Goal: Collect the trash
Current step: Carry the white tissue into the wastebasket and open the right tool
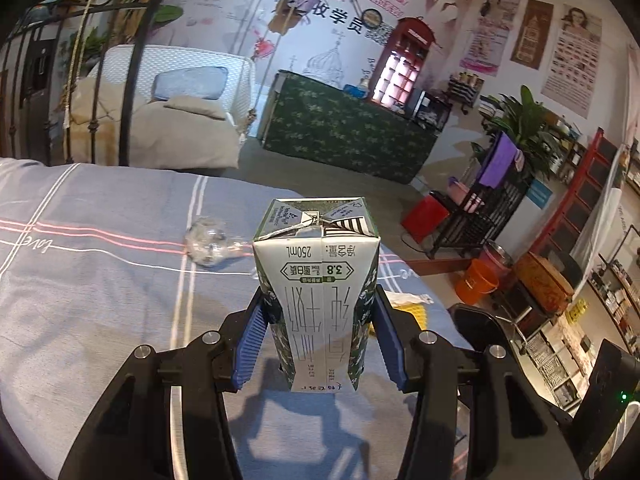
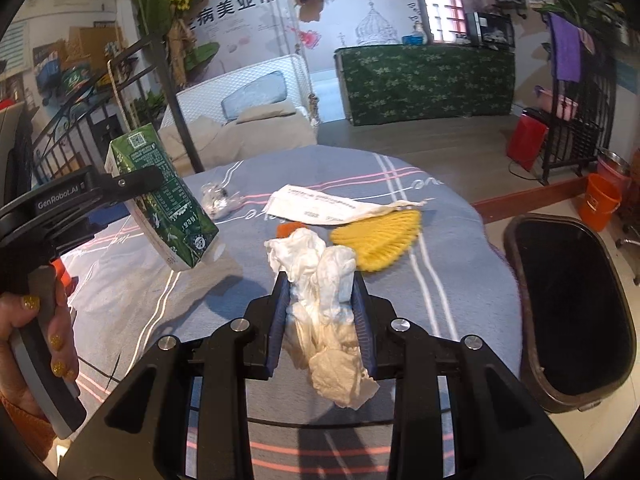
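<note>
Both claws loaded. Left gripper point(image 1: 320, 344) is pinching the carton point(image 1: 318, 280) by its side panels, blue pads flat on both faces, carton lifted off the table point(image 1: 100, 280) and tipped, as the right wrist view shows. Right gripper point(image 2: 320, 316) is pinching the tissue point(image 2: 324, 300) wad, jaws squeezed in on it, a loose tail hanging near the camera. Bin point(image 2: 572, 312) sits open on the right, just beside the table edge. Left on the cloth: wrapper point(image 2: 218, 200) far left, receipt point(image 2: 320, 206) far centre, yellow pad point(image 2: 378, 238) touching under the receipt's right end, small orange bit point(image 2: 290, 229) just behind the tissue. Step in hand looks like carry-to-bin. To do it well: the right claw is nearest, so swing it right over the bin mouth first, get well inside the rim before opening, since the tissue is light and the hanging tail could snag the rim or drift out. Keep the left grip firm; the carton is slick and tilted, may slip or drip if liquid remains. Bring it across above the leftover items, not through them, then release low over the opening.
</note>
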